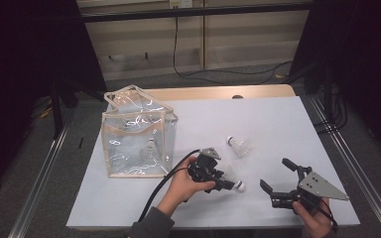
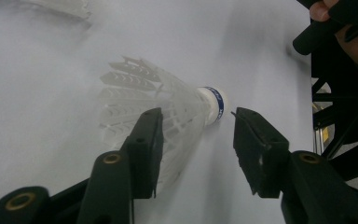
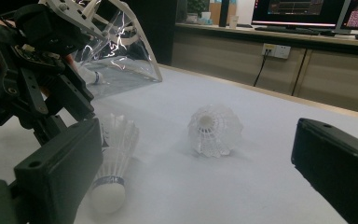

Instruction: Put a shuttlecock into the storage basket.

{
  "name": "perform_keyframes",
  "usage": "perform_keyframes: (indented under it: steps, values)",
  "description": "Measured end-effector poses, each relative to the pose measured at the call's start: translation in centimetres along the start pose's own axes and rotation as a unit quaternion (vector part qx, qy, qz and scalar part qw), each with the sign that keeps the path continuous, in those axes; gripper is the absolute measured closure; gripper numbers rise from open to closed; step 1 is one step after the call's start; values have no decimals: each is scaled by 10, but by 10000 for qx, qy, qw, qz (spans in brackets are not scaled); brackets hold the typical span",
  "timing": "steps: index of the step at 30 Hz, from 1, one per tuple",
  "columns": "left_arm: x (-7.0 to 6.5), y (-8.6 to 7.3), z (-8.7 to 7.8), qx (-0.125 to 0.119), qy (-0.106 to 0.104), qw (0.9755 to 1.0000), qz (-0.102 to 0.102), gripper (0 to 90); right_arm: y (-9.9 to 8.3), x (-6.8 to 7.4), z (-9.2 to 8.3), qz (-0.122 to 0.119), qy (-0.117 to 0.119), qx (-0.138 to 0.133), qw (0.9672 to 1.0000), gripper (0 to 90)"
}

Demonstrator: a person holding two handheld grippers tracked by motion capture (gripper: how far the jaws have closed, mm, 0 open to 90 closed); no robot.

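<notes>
A white feather shuttlecock (image 2: 168, 100) with a blue band on its cork lies on the white table. My left gripper (image 2: 196, 116) straddles it: one jaw lies against the feather skirt, the other stands just off the cork with a gap. From above, the left gripper (image 1: 226, 182) sits low over this shuttlecock (image 1: 233, 178). A second shuttlecock (image 1: 239, 145) lies farther back. My right gripper (image 1: 274, 172) hovers open at the front right, nothing between its jaws. The right gripper view looks past its wide jaws (image 3: 198, 126) at both shuttlecocks (image 3: 114, 158) (image 3: 214, 130).
A clear plastic bag (image 1: 136, 134) with beige trim stands upright at the table's left, a third shuttlecock (image 1: 150, 147) inside it. The table's right edge (image 1: 327, 148) is close to the right hand. A dark frame and cables lie beyond the table.
</notes>
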State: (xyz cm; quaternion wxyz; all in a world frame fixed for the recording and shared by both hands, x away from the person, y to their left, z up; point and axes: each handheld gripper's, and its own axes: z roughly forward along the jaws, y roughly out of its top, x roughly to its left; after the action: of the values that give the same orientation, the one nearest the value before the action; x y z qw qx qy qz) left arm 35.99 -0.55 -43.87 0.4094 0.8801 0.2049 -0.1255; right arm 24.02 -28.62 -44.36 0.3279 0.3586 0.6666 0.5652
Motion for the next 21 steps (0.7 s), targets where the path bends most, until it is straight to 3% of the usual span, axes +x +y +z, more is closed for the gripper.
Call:
perform_keyframes:
  steps: [14, 21]
  values:
    - [3, -2, 6, 69, -106, 9999, -113, 686, 0, 0, 0, -1, -4, -3, 10000, 17]
    - [3, -2, 7, 87, -182, 9998, -49, 716, 0, 0, 0, 10, -5, -6, 10000, 17]
